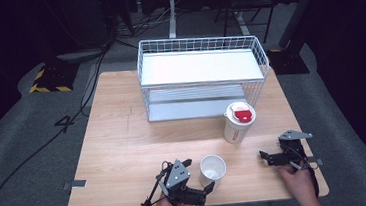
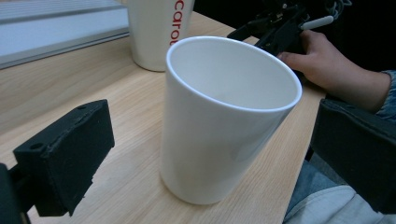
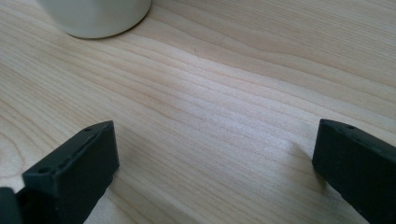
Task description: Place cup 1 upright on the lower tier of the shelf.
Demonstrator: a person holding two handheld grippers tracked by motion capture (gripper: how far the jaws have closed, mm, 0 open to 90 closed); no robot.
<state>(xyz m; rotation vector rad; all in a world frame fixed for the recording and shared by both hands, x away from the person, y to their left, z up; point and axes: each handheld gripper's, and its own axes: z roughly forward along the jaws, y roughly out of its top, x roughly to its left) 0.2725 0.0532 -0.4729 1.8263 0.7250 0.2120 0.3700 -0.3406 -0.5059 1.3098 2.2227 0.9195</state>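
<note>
White, lidless, tapered plastic cup (image 2: 224,121) stands upright near the front edge of the light wooden surface (image 1: 125,153), between the spread jaws of the left claw (image 1: 190,177), which do not touch it. This looks like the approach before a grasp; next, the jaws must close squarely on its wall without tipping it. Right claw (image 1: 276,157) rests spread on bare wood, near the taller lidded paper cup with red lettering (image 1: 238,123).

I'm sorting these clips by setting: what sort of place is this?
Probably a lab or recording room, not a home: a lone wooden table stands on grey carpet against a dark backdrop, cables trail across the floor, and black-and-yellow hazard tape marks a stand base. A white wire rack looks staged.
</note>
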